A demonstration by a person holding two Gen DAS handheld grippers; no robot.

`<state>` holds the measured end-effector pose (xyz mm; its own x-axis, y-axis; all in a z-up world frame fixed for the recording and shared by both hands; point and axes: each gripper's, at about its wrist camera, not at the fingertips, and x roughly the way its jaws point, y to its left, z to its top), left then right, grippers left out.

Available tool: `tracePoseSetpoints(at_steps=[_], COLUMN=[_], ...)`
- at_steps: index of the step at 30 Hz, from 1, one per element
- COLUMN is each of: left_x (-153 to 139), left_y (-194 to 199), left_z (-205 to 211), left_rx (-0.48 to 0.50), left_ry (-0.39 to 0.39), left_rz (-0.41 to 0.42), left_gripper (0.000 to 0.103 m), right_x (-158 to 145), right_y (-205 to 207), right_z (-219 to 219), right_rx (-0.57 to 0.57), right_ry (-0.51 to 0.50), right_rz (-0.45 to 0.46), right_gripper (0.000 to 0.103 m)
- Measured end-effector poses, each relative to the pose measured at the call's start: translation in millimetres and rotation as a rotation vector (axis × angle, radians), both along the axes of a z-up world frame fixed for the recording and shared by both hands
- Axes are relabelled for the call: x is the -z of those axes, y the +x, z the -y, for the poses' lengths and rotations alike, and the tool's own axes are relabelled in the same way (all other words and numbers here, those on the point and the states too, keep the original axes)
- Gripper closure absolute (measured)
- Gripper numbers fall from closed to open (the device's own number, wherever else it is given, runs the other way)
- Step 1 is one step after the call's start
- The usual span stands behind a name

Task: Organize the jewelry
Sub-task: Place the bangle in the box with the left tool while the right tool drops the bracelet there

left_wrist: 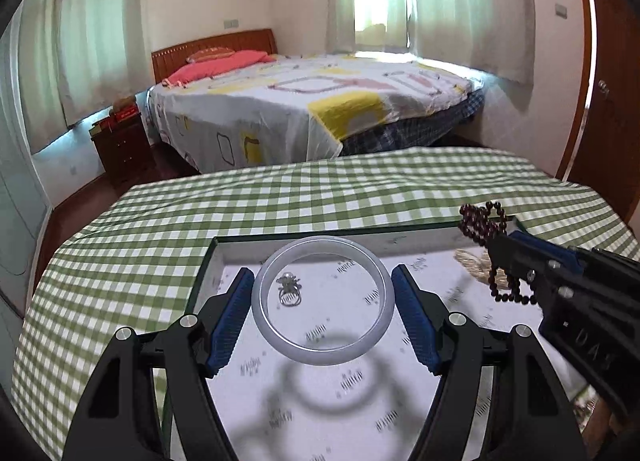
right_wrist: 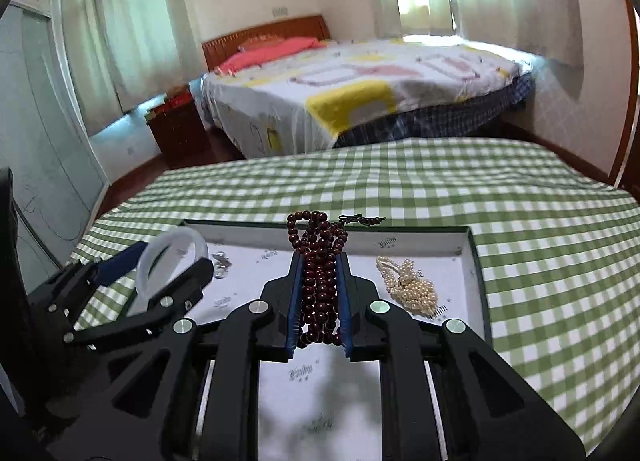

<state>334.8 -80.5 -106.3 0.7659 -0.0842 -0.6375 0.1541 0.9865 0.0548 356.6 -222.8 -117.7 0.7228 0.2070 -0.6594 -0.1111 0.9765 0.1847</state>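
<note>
We hold a pale translucent bangle (left_wrist: 325, 299) clamped between the blue pads of the left gripper (left_wrist: 324, 317), above the shallow white-lined tray (left_wrist: 224, 257) on the green checked cloth (left_wrist: 160, 213). The right gripper (right_wrist: 319, 301) is closed on a string of dark red beads (right_wrist: 318, 245). A silver ring (left_wrist: 289, 290) and a heap of cream pearls (right_wrist: 412, 285) lie in the tray.

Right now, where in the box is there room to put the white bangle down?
Bare lining shows in the middle of the tray, between the ring on the left and the pearl necklace on the right. Near the front is bare too. The right side is crowded. The left gripper holds the bangle.
</note>
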Motion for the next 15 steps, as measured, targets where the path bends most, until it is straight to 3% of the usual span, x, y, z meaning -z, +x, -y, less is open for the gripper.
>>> tracePoseSetpoints(at_steps=[15], left_x=[31.2], left_y=[51.7], left_z=[8.0], left_rx=[0.001], left_ry=[0.008], left_rz=[-0.210], left_gripper=[0.035], right_x=[48.1], right_y=[50.0], right_z=[-0.7], right_rx=[-0.015], right_ry=[-0.029], right_rz=[-0.250], right_gripper=[0.084])
